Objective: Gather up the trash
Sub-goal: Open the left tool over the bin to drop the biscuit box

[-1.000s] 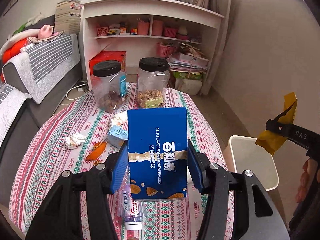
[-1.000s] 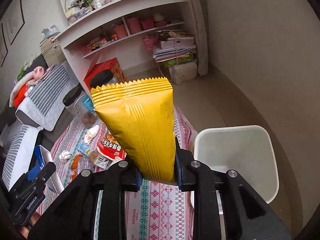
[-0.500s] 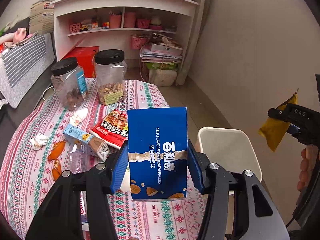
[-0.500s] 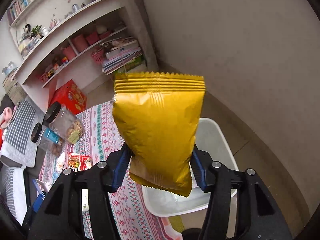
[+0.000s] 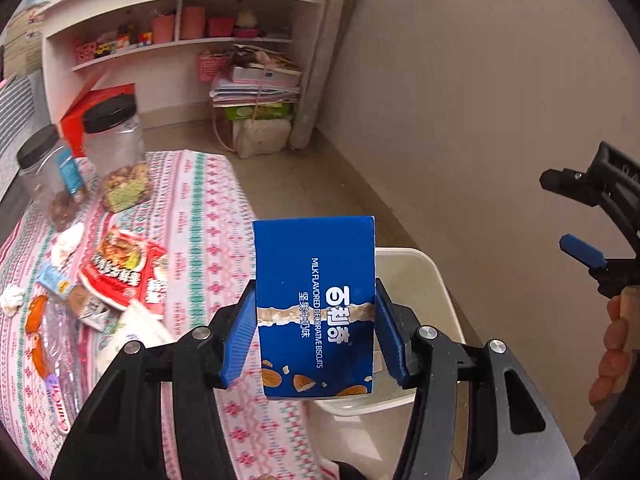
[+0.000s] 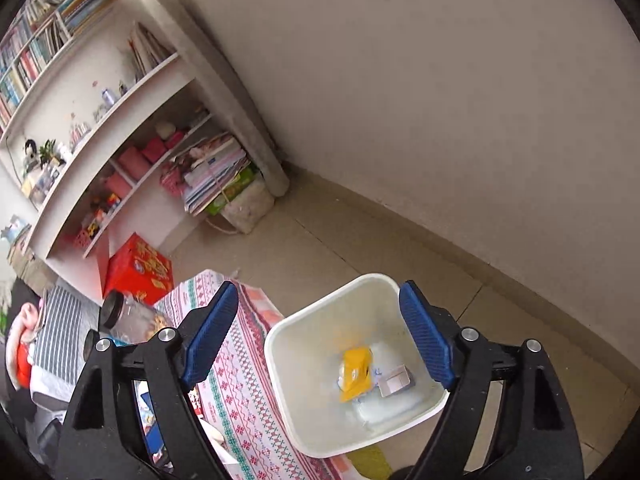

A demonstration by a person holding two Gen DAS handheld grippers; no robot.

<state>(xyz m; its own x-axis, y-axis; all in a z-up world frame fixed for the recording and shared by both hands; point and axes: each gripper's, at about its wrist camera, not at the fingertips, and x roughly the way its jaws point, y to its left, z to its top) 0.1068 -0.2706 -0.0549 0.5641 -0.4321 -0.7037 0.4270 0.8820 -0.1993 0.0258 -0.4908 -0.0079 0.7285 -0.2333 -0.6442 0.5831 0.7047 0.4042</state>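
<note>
The left gripper [image 5: 316,334] pinches a blue biscuit box [image 5: 315,304] upright between its blue pads, one pad pressed to each side wall. Held this way, with its bottom edge just over the near rim of the white bin [image 5: 424,276], the box seems lined up for a drop into the bin. The right gripper [image 6: 318,336] hangs above the same bin [image 6: 304,408] with its jaws spread wide and nothing between them. A yellow wrapper [image 6: 354,372] lies at the bottom of the bin beside some pale scraps and a small grey packet, so that hand's load appears to be delivered.

The bin stands on the tiled floor, right against the edge of a table [image 5: 204,216] covered by a pink patterned cloth. More litter waits on the cloth: a red snack packet [image 5: 124,268], a crumpled tissue [image 5: 12,300], orange peel-like scraps and a small light-blue carton. Two clear jars with black lids [image 5: 114,148] stand at the table's far end and look like keepers, not trash. Behind them a white shelf unit [image 5: 168,40] holds pink baskets and toys; a stack of papers and a red box sit on the floor by the plain wall.
</note>
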